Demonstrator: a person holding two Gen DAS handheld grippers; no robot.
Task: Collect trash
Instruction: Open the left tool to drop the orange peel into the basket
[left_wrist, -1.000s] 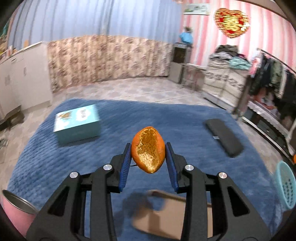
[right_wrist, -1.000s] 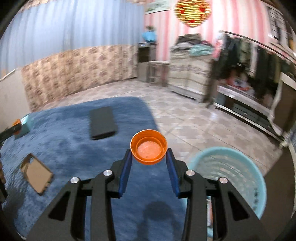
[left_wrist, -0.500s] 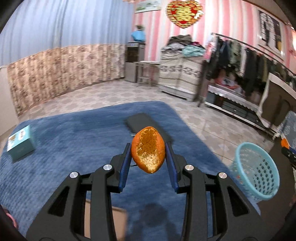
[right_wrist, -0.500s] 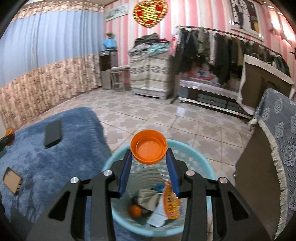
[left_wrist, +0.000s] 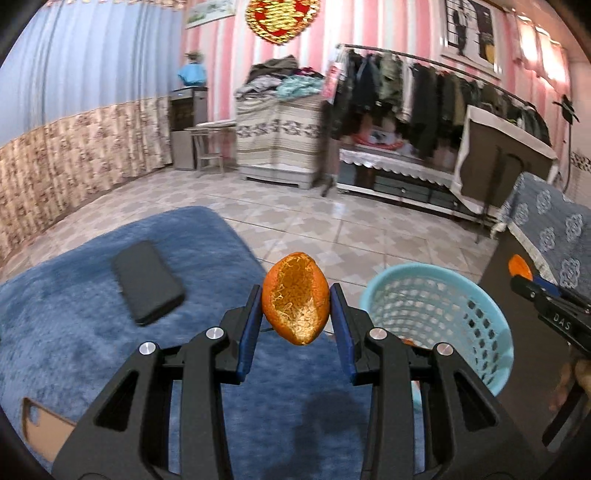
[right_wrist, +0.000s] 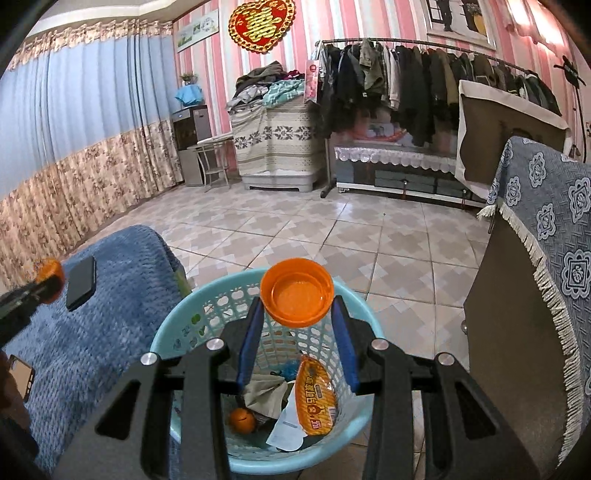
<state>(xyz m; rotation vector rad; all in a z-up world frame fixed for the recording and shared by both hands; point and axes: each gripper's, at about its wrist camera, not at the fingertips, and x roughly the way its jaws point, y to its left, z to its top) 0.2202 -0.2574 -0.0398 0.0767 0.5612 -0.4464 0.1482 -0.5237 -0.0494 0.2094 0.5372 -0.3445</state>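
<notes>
Orange cap (right_wrist: 295, 297), open side facing the camera, sits centre frame pinched between the blue pads of the right tool (right_wrist: 296, 334), directly over the mouth of the blue basket (right_wrist: 360, 415). Judged: rigid, light plastic, smooth wall, could slip; held across its diameter, which looks sound.

Orange peel (left_wrist: 295, 299), centre frame, pith side showing, clamped in the left tool (left_wrist: 295, 325). Judged: light, soft, flexes under squeeze; held at its two side edges.

The basket (left_wrist: 495, 326) lies lower right in the left view, just beside the peel but not under it. It holds a snack wrapper (right_wrist: 317, 400), paper and a small orange.

Basket mouth wide, unobstructed above. Blue rug (left_wrist: 74, 332) edge touches or nearly touches the basket's left side; dark cabinet (right_wrist: 517, 350) near on the right. Black case (left_wrist: 147, 280) on rug, left centre, well apart.
</notes>
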